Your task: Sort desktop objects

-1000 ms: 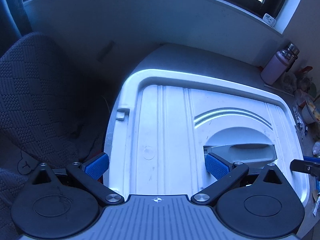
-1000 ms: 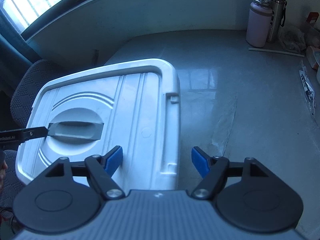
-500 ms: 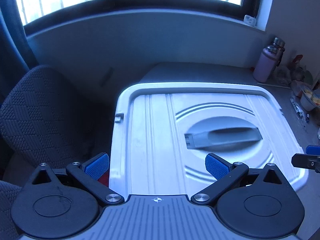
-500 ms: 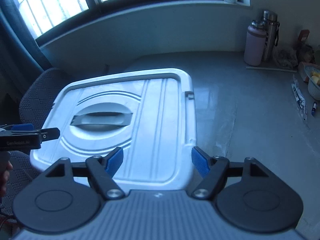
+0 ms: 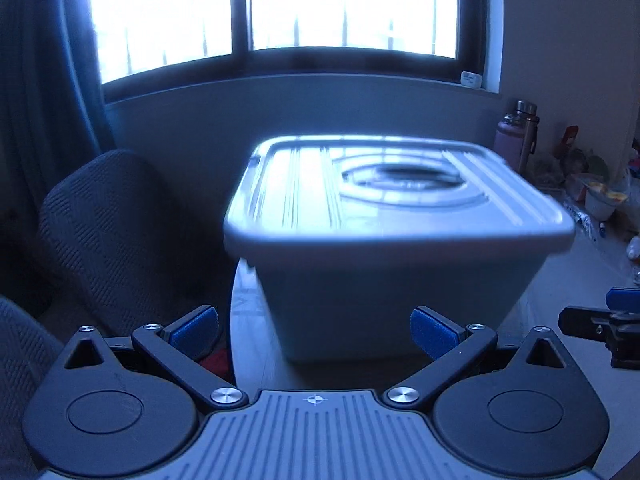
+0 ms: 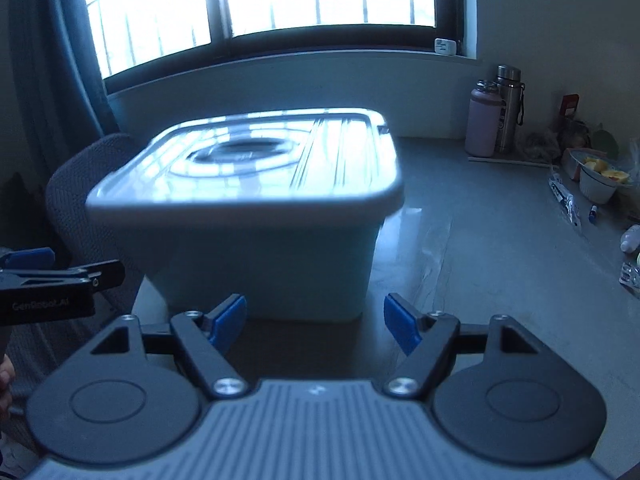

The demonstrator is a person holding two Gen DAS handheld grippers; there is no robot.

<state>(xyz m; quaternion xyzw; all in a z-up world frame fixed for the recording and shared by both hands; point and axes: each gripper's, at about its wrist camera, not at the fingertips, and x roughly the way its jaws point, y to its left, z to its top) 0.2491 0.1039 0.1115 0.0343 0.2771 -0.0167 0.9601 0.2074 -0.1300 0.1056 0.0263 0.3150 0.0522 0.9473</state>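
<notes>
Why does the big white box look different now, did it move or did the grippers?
Cannot tell for the storage box. Against the window, the left hand-held gripper has dropped and tilted up: earlier it looked down on the lid, now at the box's side.

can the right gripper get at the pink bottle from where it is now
Probably yes. The right gripper is open and empty, and the bare desk lies open between it and the pink bottle; the lidded bin sits off to the left.

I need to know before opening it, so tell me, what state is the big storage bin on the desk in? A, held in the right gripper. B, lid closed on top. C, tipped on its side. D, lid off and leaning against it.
B: the storage bin stands upright on the desk with its lid seated on top, and both the left gripper and right gripper are open and empty.
</notes>
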